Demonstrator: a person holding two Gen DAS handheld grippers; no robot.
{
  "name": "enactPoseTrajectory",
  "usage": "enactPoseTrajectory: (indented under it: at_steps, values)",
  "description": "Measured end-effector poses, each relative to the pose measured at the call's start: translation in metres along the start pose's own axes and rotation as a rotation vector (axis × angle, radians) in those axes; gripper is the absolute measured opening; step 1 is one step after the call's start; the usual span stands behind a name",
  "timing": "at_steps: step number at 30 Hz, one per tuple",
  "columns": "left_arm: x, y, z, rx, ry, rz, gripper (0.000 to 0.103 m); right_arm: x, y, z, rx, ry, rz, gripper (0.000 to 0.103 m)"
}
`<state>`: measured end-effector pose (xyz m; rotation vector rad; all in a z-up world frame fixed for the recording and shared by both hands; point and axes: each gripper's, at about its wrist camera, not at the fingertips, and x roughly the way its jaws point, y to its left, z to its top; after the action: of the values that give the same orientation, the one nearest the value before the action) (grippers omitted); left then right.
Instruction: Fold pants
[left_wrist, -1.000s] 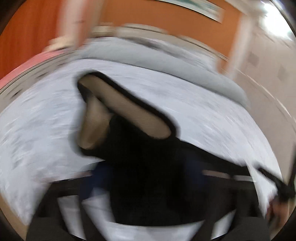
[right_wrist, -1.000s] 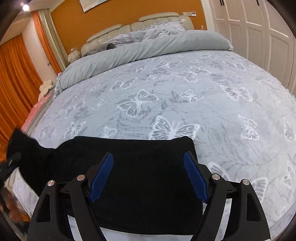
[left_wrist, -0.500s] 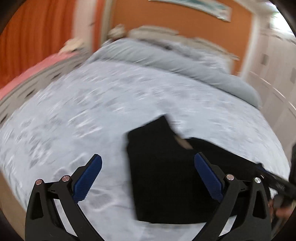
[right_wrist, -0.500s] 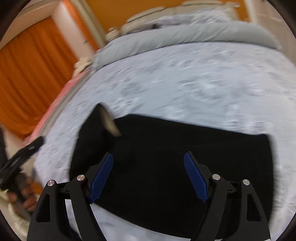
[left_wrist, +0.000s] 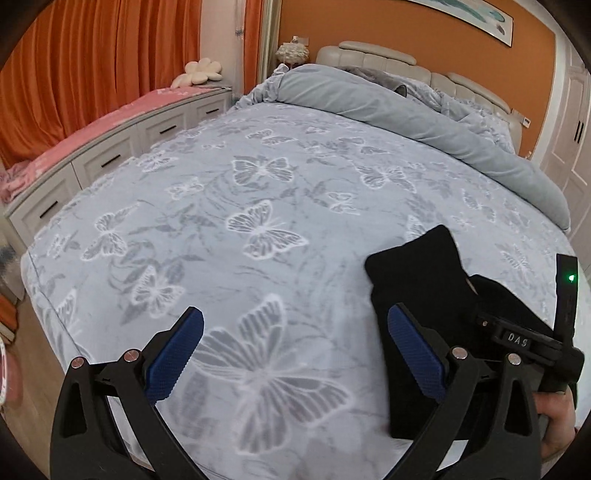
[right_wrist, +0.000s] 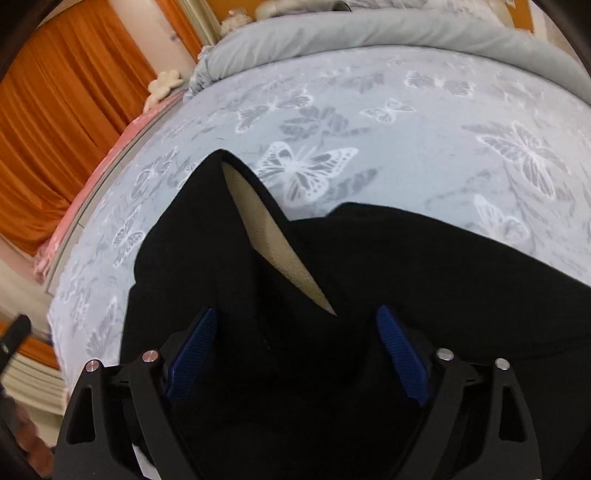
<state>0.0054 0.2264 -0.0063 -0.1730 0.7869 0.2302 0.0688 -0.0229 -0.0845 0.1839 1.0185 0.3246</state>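
I read right gripper (right_wrist: 295, 354) jaws closing, one black pants (right_wrist: 369, 295) bunched between the pads, no squeeze yet, left gripper (left_wrist: 291, 354) wide over bare bedspread (left_wrist: 258, 184), pants (left_wrist: 424, 295) at its 3 o'clock, two grippers total

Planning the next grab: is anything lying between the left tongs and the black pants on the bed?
Nothing visible. Only bare butterfly bedspread lies between the open left tongs and the black pants, just to their right.
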Motion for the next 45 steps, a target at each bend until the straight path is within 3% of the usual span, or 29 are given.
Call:
enactPoseTrajectory:
  at_steps: [1,3,8,10,13,18,21,24,27,29,30,32,33,34,36,41,43,44,45]
  values:
    - [0.003,0.003,0.001,0.000,0.003,0.004,0.098,-0.001,0.003,0.000,-0.027,0.005,0.030,0.036]
    - [0.007,0.008,0.002,-0.012,0.014,0.000,0.098,-0.012,0.005,0.002,0.005,0.002,0.116,0.022]
    - [0.007,0.002,0.006,-0.025,0.023,-0.025,0.098,-0.076,0.018,0.014,0.003,-0.110,0.266,0.020]
    - [0.004,-0.007,0.006,-0.013,0.010,-0.035,0.098,-0.108,0.016,0.014,-0.012,-0.165,0.282,0.020]
    - [0.002,-0.024,0.005,0.009,0.002,-0.059,0.098,-0.161,-0.012,0.006,0.015,-0.258,0.272,0.020]
    - [0.004,-0.059,-0.002,0.047,0.032,-0.113,0.098,-0.227,-0.104,-0.027,0.140,-0.360,0.124,0.020]
    - [0.006,-0.084,-0.008,0.065,0.060,-0.163,0.098,-0.245,-0.161,-0.058,0.250,-0.349,0.049,0.020]
    - [0.003,-0.113,-0.015,0.101,0.066,-0.200,0.098,-0.252,-0.194,-0.085,0.299,-0.312,-0.002,0.017]
    - [-0.001,-0.144,-0.025,0.160,0.066,-0.230,0.098,-0.249,-0.217,-0.109,0.341,-0.260,-0.020,0.001]
    - [0.000,-0.161,-0.031,0.193,0.075,-0.240,0.098,-0.245,-0.229,-0.120,0.342,-0.211,-0.060,0.001]
    - [0.002,-0.171,-0.035,0.211,0.085,-0.250,0.098,-0.245,-0.235,-0.123,0.352,-0.205,-0.088,0.007]
    - [0.006,-0.183,-0.039,0.224,0.109,-0.265,0.098,-0.252,-0.247,-0.125,0.404,-0.246,-0.104,0.010]
    - [0.009,-0.188,-0.040,0.222,0.129,-0.283,0.098,-0.253,-0.249,-0.123,0.414,-0.259,-0.090,0.017]
    - [0.012,-0.191,-0.042,0.218,0.149,-0.300,0.098,-0.255,-0.250,-0.120,0.422,-0.276,-0.075,0.045]
    - [0.017,-0.197,-0.044,0.207,0.184,-0.324,0.098,-0.255,-0.244,-0.110,0.412,-0.309,-0.094,0.075]
    - [0.020,-0.205,-0.049,0.213,0.190,-0.310,0.098,-0.214,-0.228,-0.064,0.265,-0.250,-0.126,0.075]
    - [0.019,-0.207,-0.049,0.224,0.174,-0.296,0.098,-0.188,-0.225,-0.053,0.220,-0.183,-0.163,0.071]
    - [0.019,-0.208,-0.049,0.231,0.168,-0.286,0.098,-0.172,-0.224,-0.050,0.209,-0.140,-0.185,0.067]
    - [0.019,-0.210,-0.050,0.244,0.159,-0.274,0.098,-0.157,-0.224,-0.048,0.203,-0.102,-0.185,0.044]
